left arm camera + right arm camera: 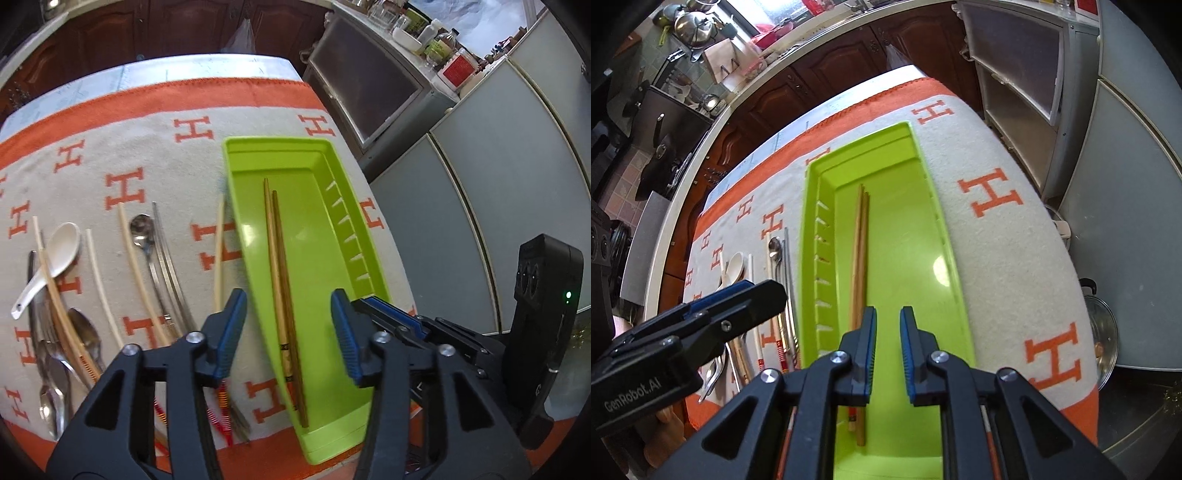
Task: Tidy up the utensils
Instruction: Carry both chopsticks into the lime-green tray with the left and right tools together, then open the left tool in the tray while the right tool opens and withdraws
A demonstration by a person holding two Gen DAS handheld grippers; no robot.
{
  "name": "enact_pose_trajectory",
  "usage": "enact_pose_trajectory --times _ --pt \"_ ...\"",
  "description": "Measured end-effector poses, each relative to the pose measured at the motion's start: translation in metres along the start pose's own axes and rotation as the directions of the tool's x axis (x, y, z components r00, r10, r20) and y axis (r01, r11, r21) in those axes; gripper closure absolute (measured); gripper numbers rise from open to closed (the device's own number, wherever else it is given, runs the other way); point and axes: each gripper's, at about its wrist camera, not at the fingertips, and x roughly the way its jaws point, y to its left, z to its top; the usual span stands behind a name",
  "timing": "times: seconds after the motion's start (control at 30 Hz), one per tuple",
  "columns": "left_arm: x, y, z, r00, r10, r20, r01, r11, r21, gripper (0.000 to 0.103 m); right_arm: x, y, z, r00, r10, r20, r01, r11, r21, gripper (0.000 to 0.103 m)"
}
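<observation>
On the cloth (155, 122) sits the green tray (325, 280), two wooden chopsticks (280, 280) lying lengthwise inside. We hold the left gripper (288, 325) above its near end, jaws spread, empty. Our right gripper (887, 345) hovers over the tray, narrowly parted, apparently gripping nothing. Loose utensils (62, 295) lie left of the tray.

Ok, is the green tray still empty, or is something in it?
Not empty: one pair of wooden chopsticks lies lengthwise on the green tray floor; nothing else is inside.
</observation>
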Motion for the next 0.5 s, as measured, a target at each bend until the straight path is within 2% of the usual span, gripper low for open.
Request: enact_pose_trajectory --times 0.17,0.27,0.4,0.5 --pt "-0.026 0.013 -0.016 0.997 0.063 0.044 -0.065 0.997 0.050 0.057 -0.005 0.017 -0.010 1.000 0.014 0.005 -0.013 0.999 -0.033 0.090" --pt "-0.044 0.027 -0.027 0.994 0.074 0.083 -0.079 0.995 0.064 0.057 -0.008 0.026 -0.013 1.000 0.029 0.007 -0.028 0.999 -0.045 0.090" --pt "-0.072 0.051 -0.039 0.989 0.075 0.125 -0.081 0.996 0.043 0.057 -0.011 0.043 -0.018 0.999 0.040 0.007 -0.039 0.996 -0.081 0.090" --pt "-0.094 0.071 -0.047 0.982 0.112 0.153 -0.118 0.993 0.031 0.057 -0.012 0.057 -0.022 0.999 0.048 0.002 -0.048 0.992 -0.115 0.090"
